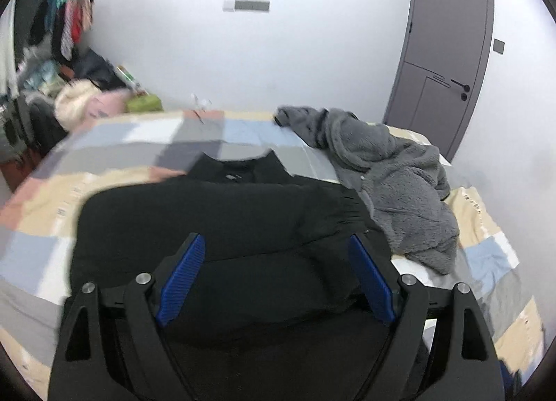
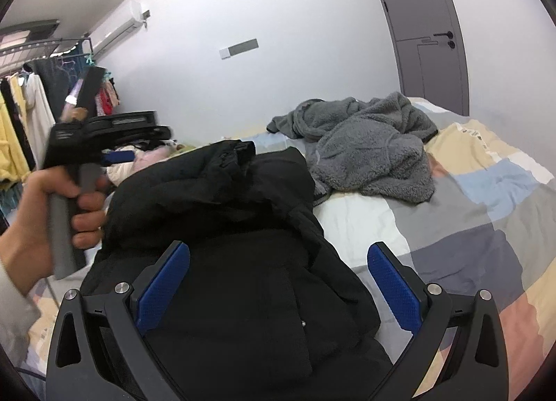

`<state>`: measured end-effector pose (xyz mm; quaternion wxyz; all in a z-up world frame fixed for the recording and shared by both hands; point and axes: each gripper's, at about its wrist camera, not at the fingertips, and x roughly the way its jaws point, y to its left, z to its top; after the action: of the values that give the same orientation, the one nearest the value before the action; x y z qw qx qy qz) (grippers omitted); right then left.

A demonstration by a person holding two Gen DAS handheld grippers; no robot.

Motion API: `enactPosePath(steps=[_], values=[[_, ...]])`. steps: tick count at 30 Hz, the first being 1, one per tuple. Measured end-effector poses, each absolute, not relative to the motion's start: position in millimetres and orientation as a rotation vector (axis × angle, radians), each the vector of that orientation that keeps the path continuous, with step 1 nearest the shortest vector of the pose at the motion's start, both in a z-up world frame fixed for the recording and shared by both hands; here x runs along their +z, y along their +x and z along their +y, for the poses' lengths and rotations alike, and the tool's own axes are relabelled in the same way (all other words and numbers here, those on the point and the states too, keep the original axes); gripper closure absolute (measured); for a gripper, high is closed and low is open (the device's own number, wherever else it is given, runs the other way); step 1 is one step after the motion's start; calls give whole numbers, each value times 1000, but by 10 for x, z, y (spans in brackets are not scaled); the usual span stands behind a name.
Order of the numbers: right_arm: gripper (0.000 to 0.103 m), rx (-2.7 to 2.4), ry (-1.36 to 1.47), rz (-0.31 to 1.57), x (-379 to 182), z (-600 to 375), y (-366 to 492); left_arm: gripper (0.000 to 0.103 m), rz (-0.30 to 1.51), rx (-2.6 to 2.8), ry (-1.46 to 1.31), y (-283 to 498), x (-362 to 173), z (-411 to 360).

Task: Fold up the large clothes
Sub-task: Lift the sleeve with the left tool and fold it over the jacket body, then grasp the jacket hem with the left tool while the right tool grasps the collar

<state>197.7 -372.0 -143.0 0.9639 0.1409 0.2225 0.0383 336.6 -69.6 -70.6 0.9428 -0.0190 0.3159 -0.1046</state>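
Note:
A large black jacket point(image 1: 215, 220) lies on the patchwork bed cover point(image 1: 45, 213), collar toward the far wall, one sleeve laid across its front. My left gripper point(image 1: 274, 255) is open above the jacket's lower half, nothing between its blue pads. In the right wrist view the jacket point(image 2: 243, 227) is bunched, with a cuff raised at the top. My right gripper point(image 2: 278, 269) is open over the jacket's right edge, empty. The left gripper also shows in the right wrist view point(image 2: 114, 143), held in a hand at the left.
A grey fleece garment point(image 1: 389, 171) lies crumpled on the bed to the right of the jacket, also in the right wrist view point(image 2: 368, 147). A clothes rack point(image 2: 21, 115) and piled clothes point(image 1: 80, 98) stand at the left. A grey door point(image 1: 444, 53) is at the far right.

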Motion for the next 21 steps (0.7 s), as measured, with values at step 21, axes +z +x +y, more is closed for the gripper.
enactPosePath(steps=[21], values=[[0, 216, 144, 448, -1053, -3087, 2703, 18, 586, -121, -103, 2303, -1286, 648]])
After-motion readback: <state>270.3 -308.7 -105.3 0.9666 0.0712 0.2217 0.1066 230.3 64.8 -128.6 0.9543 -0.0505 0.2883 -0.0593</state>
